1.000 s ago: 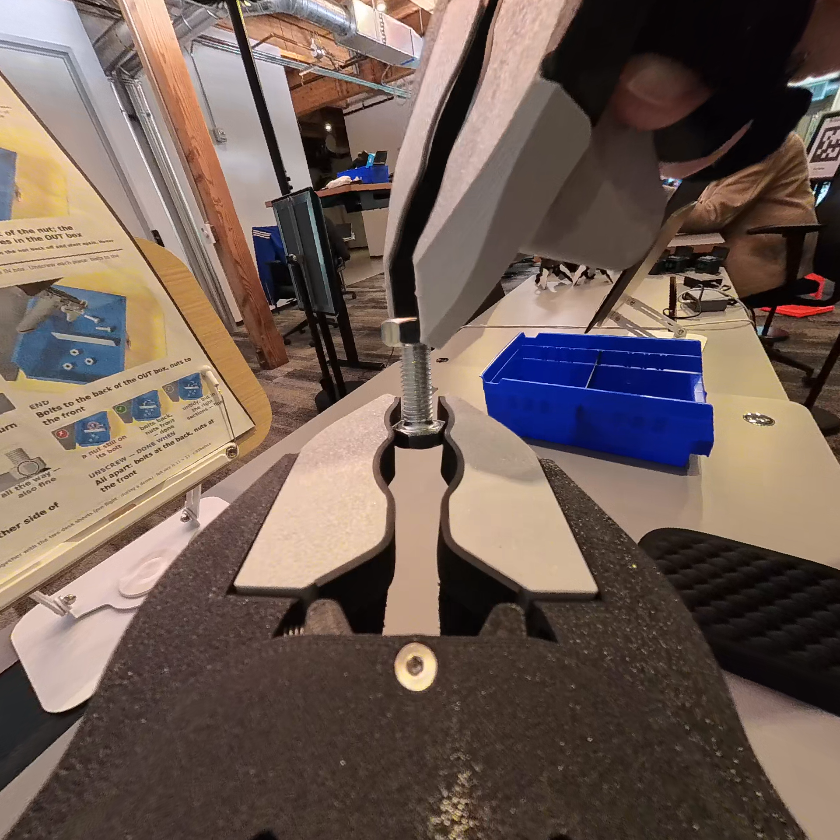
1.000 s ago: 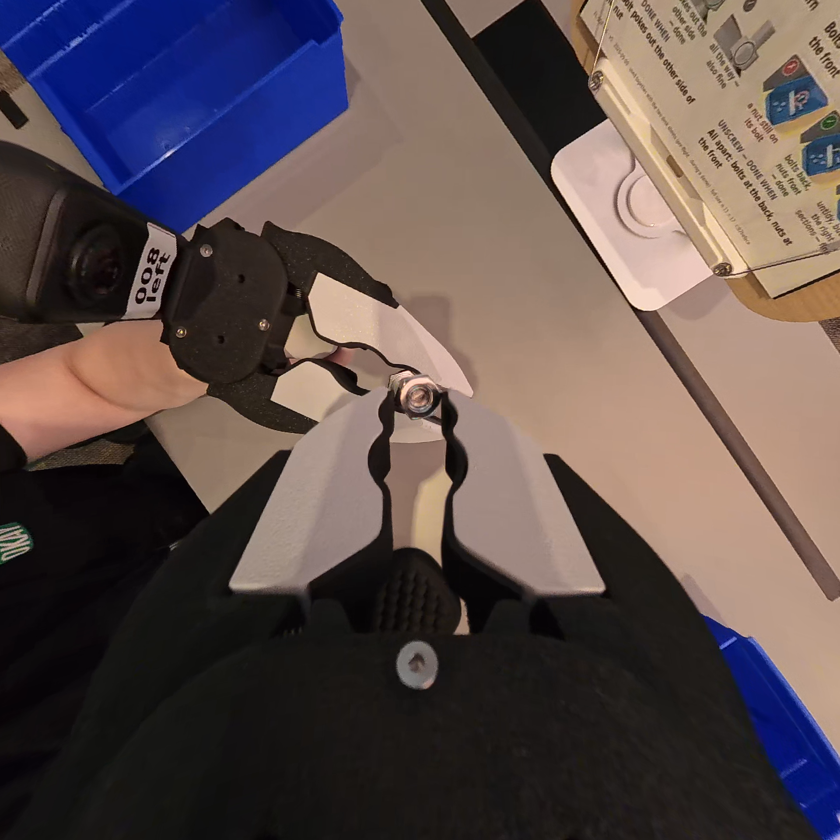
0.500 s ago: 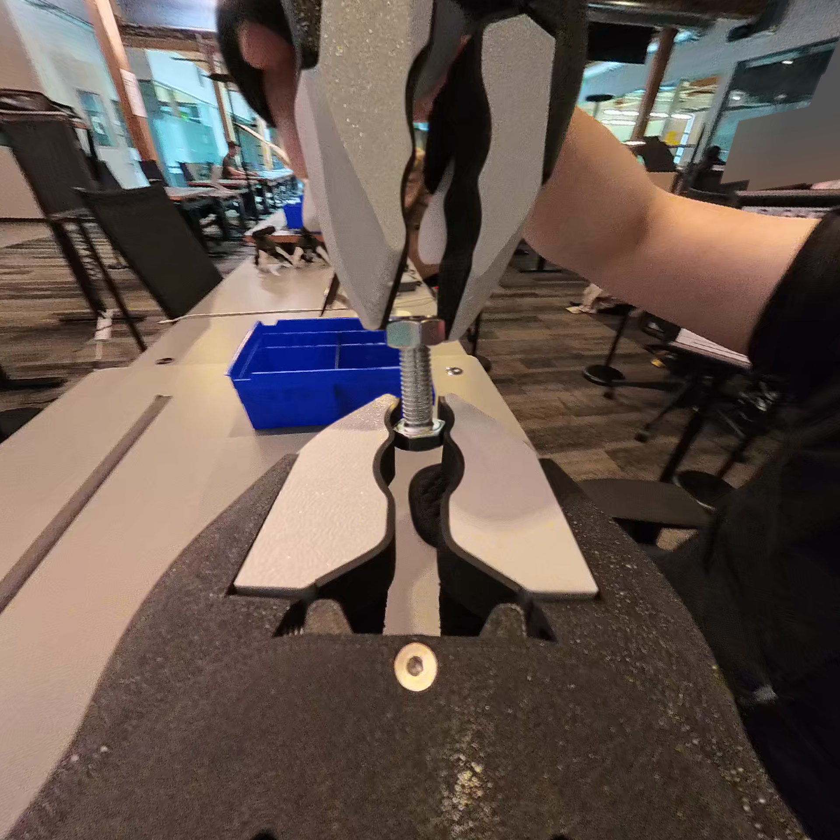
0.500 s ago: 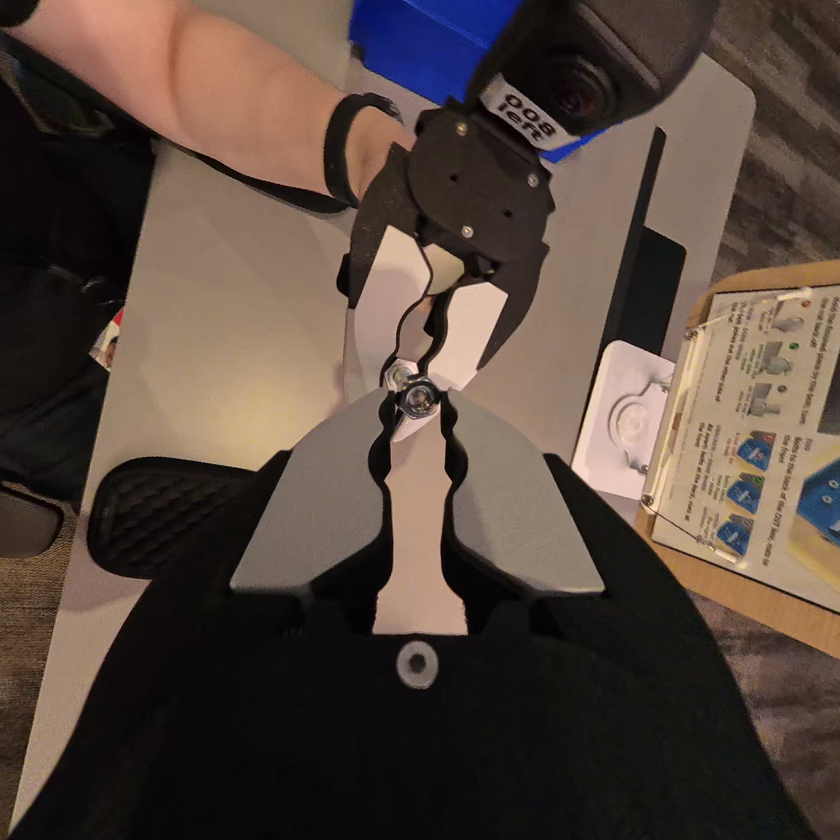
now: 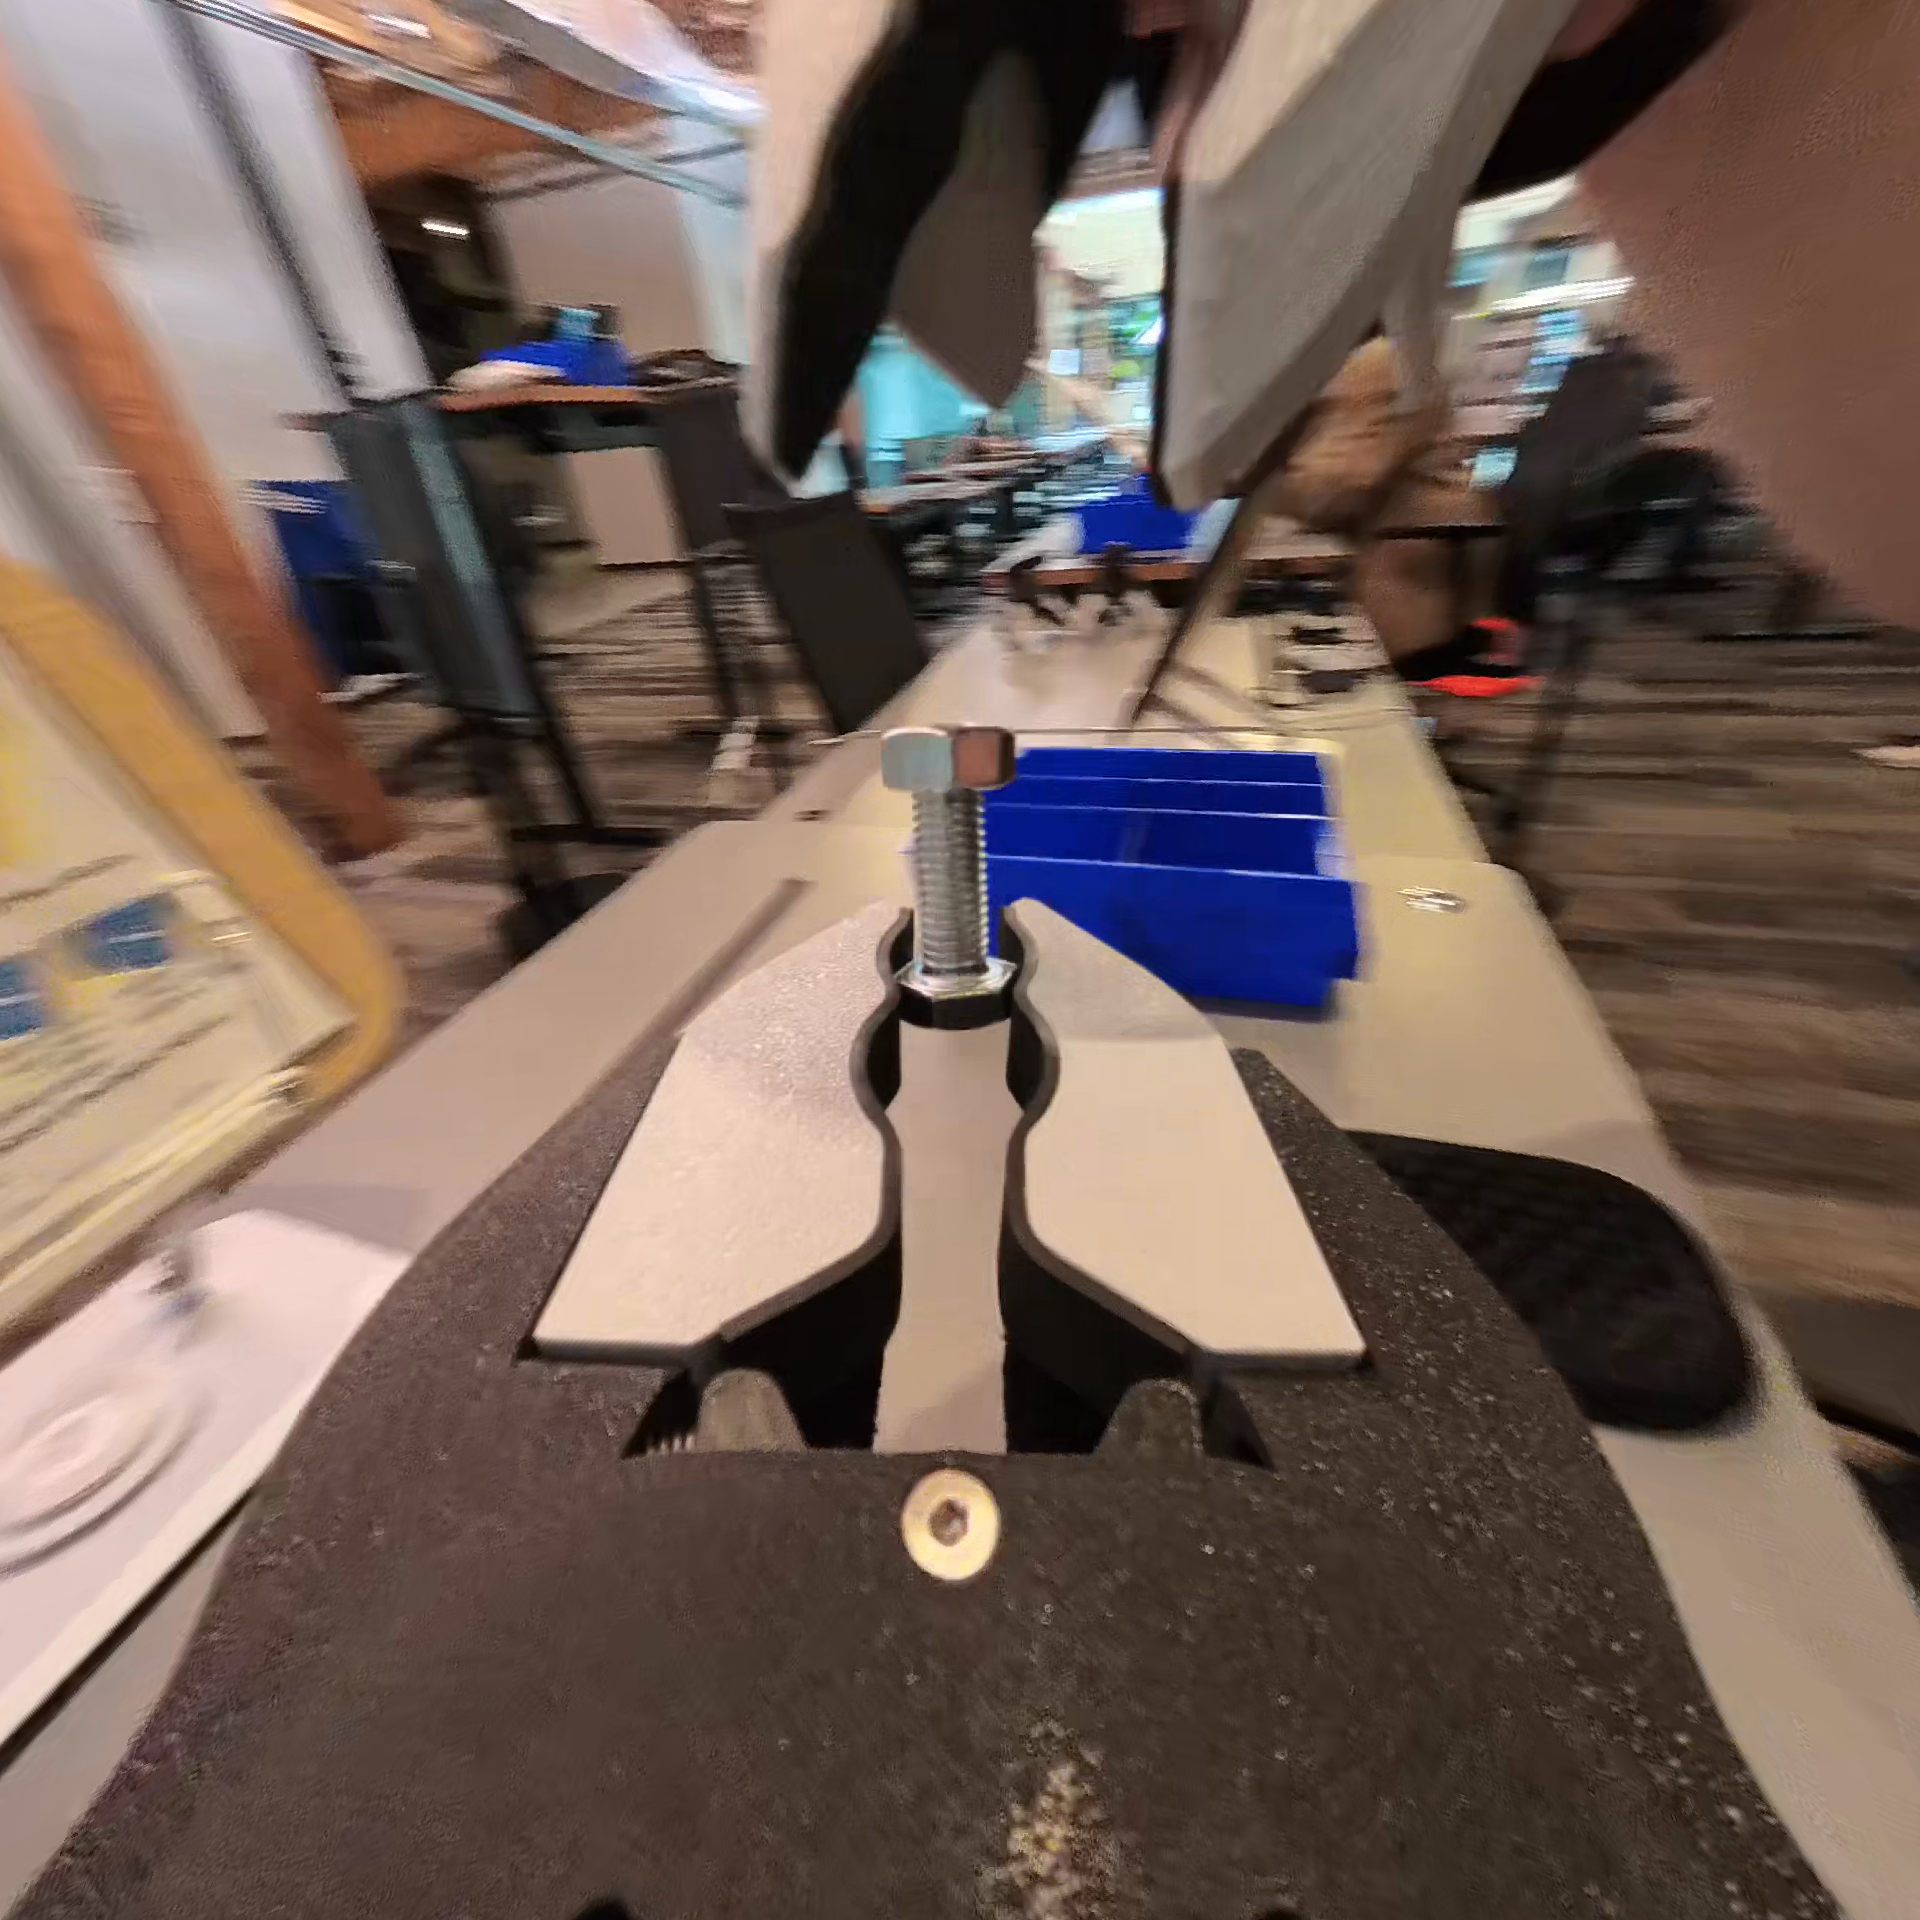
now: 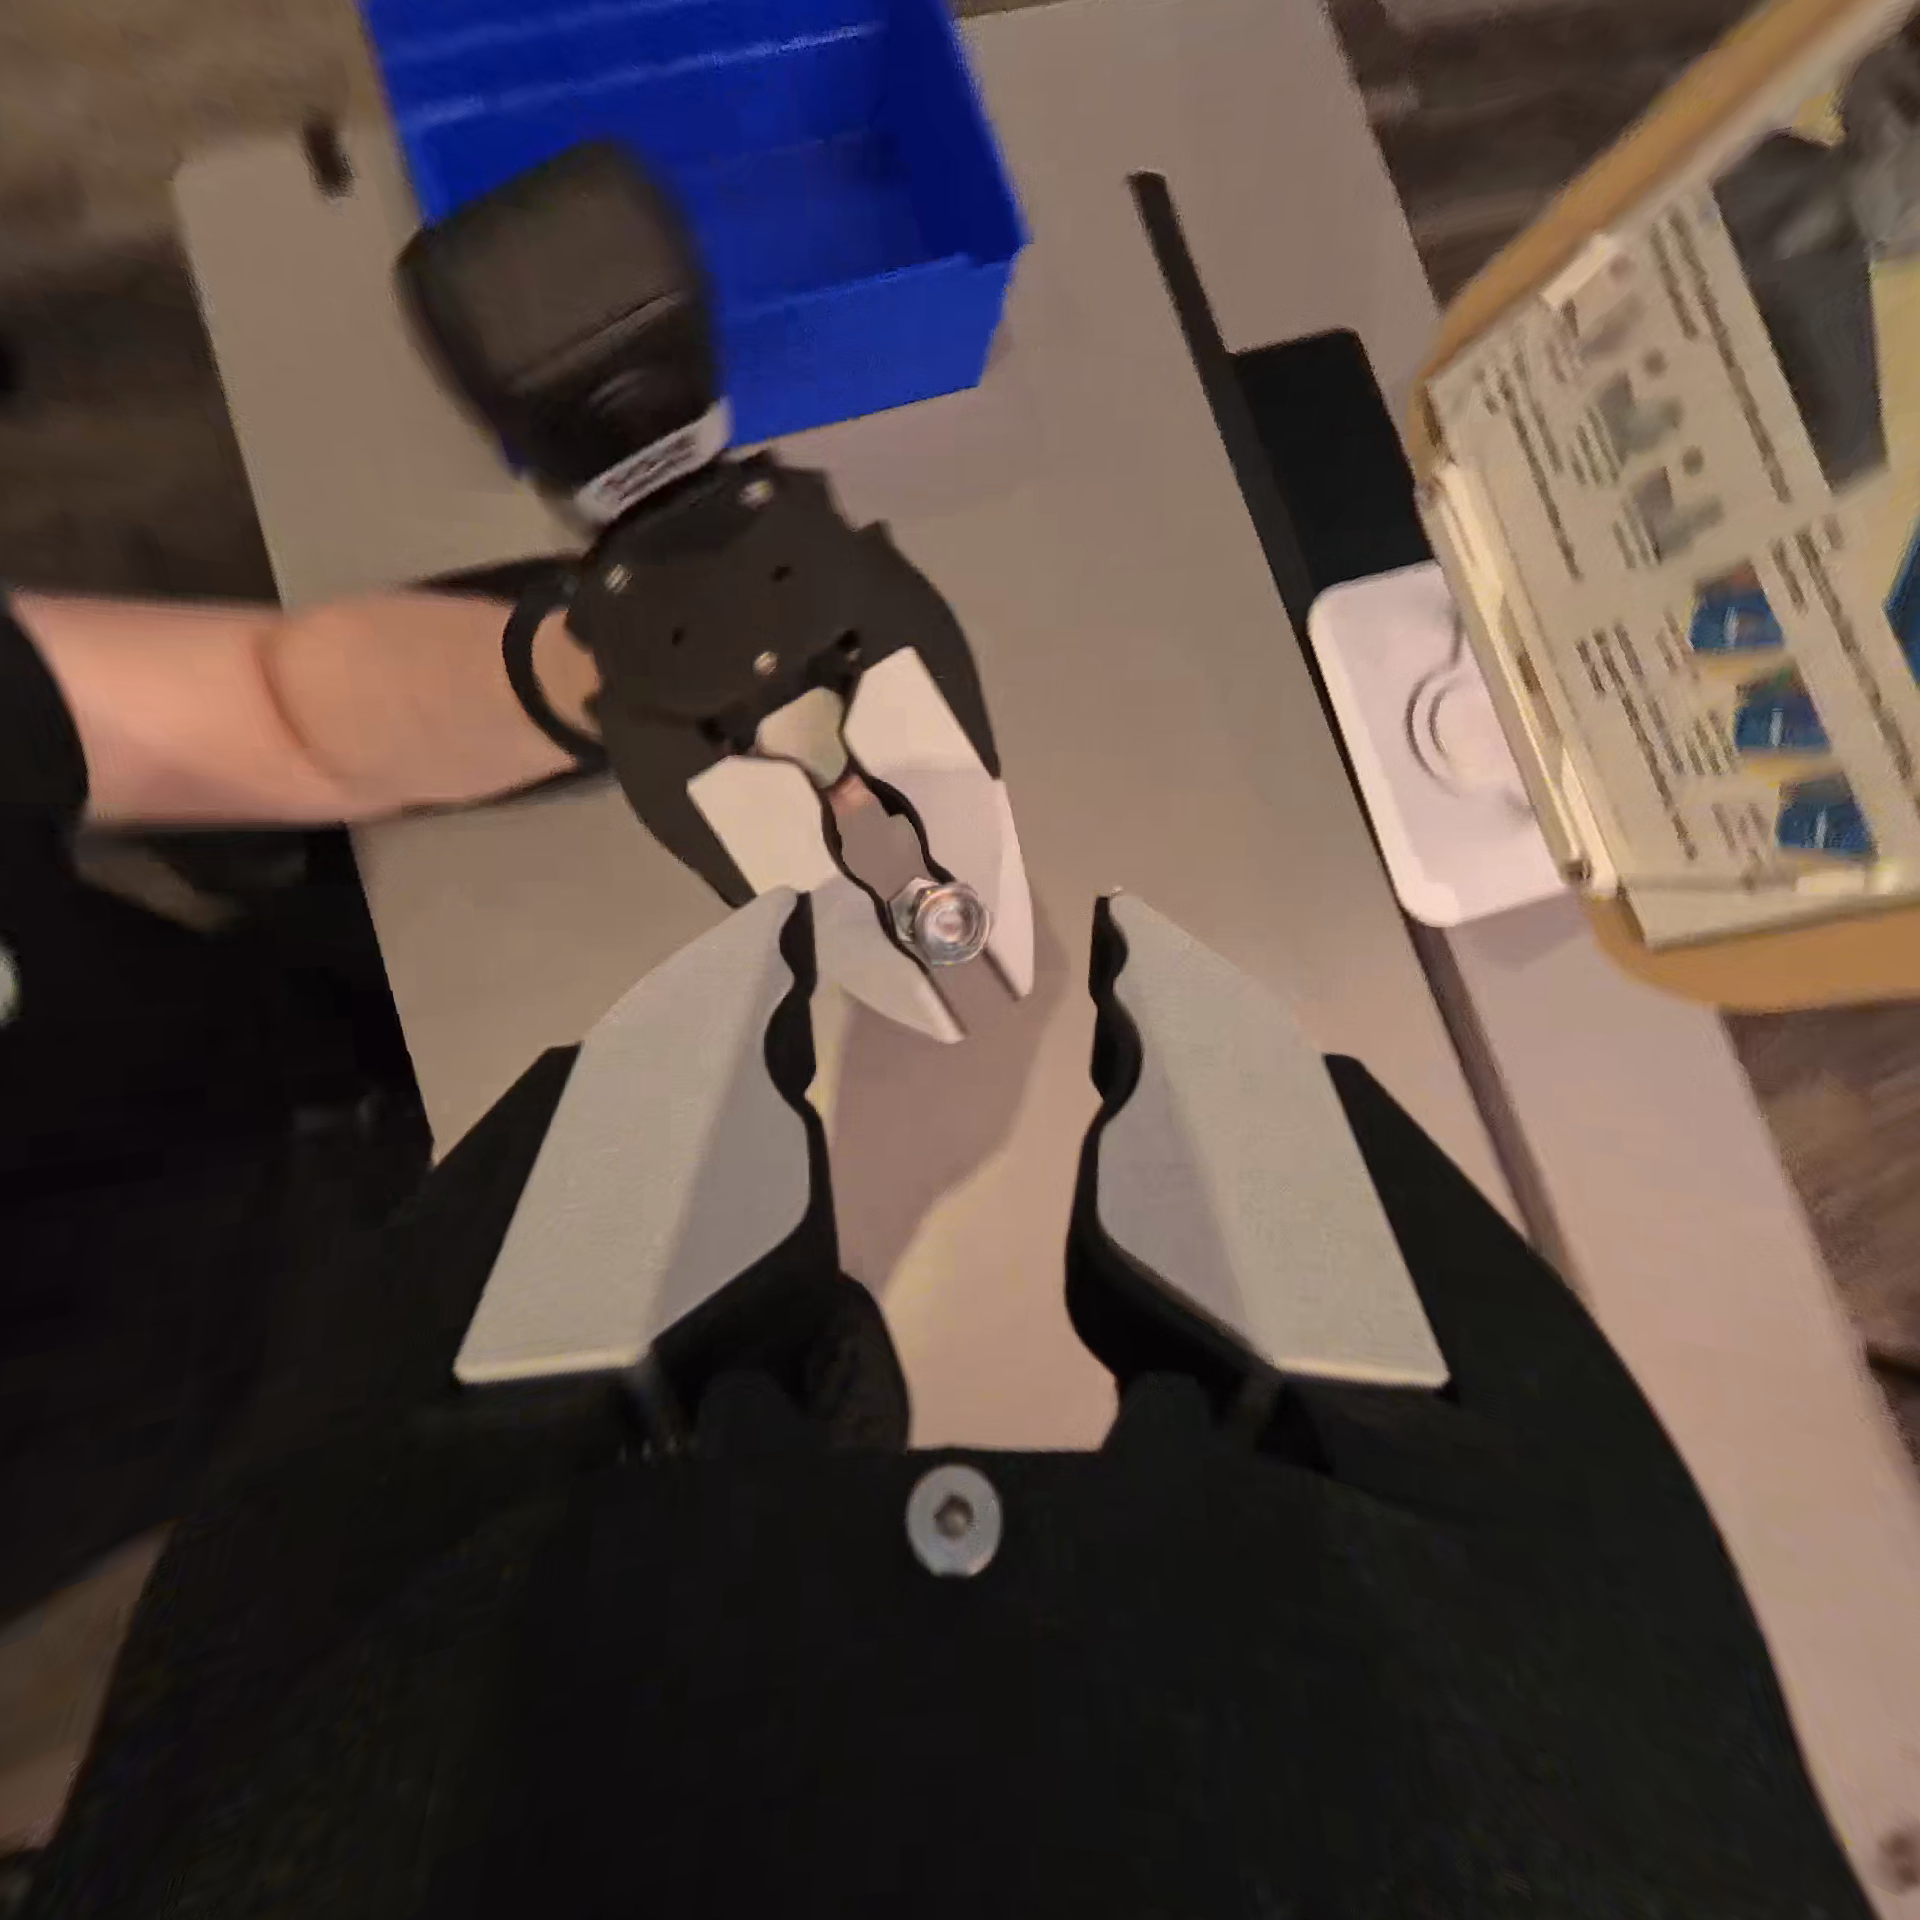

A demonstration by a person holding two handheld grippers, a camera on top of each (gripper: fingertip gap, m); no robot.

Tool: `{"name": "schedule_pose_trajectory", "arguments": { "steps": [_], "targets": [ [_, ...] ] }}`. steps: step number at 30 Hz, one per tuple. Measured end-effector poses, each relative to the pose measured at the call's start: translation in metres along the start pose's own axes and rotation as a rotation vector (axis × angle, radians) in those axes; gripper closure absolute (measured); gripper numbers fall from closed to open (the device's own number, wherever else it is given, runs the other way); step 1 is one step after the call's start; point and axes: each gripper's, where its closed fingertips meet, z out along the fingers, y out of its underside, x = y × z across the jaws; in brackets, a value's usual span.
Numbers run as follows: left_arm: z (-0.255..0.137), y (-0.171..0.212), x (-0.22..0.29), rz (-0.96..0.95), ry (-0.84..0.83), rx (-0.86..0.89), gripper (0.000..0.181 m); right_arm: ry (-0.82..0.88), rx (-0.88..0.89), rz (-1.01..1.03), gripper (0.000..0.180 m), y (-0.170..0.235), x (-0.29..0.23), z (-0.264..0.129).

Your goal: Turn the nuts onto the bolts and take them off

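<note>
My left gripper (image 5: 956, 914) is shut on a steel nut (image 5: 951, 982). A bolt (image 5: 945, 862) is threaded in the nut and stands upright, its hex head (image 5: 948, 756) on top. My right gripper (image 5: 982, 468) hangs above the bolt head, open and apart from it. In the right wrist view my right gripper (image 6: 948, 914) is open, looking down on the bolt head (image 6: 943, 925), which lies between its fingertips but lower. The left gripper (image 6: 982, 1003) holds it from the far left, with a person's forearm (image 6: 312, 707) behind it.
A blue divided bin (image 5: 1174, 883) stands on the grey table (image 5: 1455, 1039) beyond the bolt; it also shows in the right wrist view (image 6: 831, 208). An instruction board (image 6: 1714, 520) on a white base (image 6: 1403, 727) stands beside them. A black pad (image 5: 1558, 1278) lies to the right. The grippers' ends are close to 7 cm from one another.
My right gripper has opened, let go of the bolt head and lifted off it. The left gripper still holds the nut with the bolt, and both views have swung round.
</note>
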Motion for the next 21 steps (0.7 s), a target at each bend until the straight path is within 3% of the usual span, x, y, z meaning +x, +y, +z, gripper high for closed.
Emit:
{"name": "schedule_pose_trajectory", "arguments": {
  "steps": [4, 8, 18, 21],
  "targets": [
    [-0.001, 0.000, -0.020, 0.034, -0.182, 0.004, 0.166, 0.070, -0.031, 0.222, 0.135, 0.002, 0.013, 0.011],
    [-0.001, 0.001, -0.018, 0.025, -0.166, -0.001, 0.166, 0.110, -0.088, 0.174, 0.132, 0.006, 0.018, 0.025],
    [0.000, 0.001, -0.017, 0.019, -0.145, -0.001, 0.166, 0.043, -0.154, 0.159, 0.161, 0.015, 0.012, 0.033],
    [0.000, 0.001, -0.014, 0.011, -0.123, -0.003, 0.166, 0.030, -0.154, 0.134, 0.162, 0.017, 0.011, 0.033]
  ]
}}
